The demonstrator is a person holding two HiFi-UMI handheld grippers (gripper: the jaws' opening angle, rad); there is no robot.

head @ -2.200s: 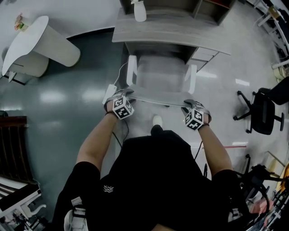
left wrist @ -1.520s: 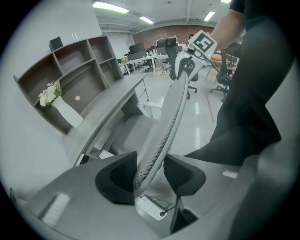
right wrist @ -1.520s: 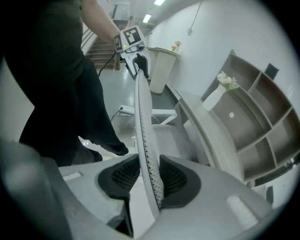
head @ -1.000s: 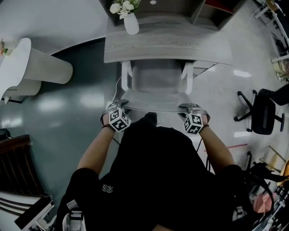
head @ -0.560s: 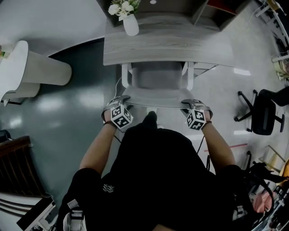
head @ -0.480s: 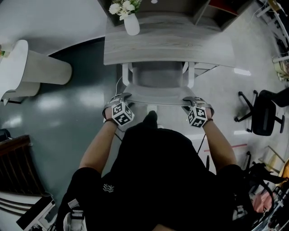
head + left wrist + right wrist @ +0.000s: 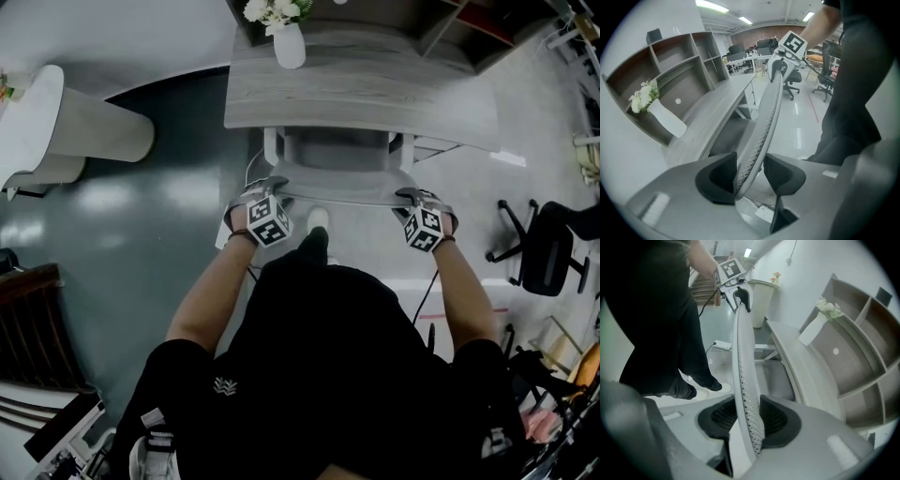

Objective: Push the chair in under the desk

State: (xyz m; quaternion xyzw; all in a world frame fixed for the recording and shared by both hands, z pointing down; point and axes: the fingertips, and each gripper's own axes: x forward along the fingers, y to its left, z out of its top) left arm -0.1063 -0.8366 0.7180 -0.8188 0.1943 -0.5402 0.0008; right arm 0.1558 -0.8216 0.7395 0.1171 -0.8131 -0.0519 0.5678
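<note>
- Two grippers on backrest (image 7: 342, 198): left gripper (image 7: 265, 184) clamped, right gripper (image 7: 417, 195) jaws opening around it.
- Chair (image 7: 337, 155) judged mostly under desk (image 7: 375, 94); short final push needed.

Both bare forearms reached forward, the left arm (image 7: 208, 302) and right arm (image 7: 466, 292) roughly parallel. The left gripper (image 7: 272, 186) clamped one end of the chair backrest (image 7: 342, 198). The right gripper (image 7: 413, 196) had its jaws opening, with the backrest's other end between them.

Head view dim, with soft glare on the floor (image 7: 103, 202) at left. Gripper views brighter, fisheye-bent, corners black; ceiling lights (image 7: 712, 5) flare at top; chair back (image 7: 743, 380) sharp close up.
</note>
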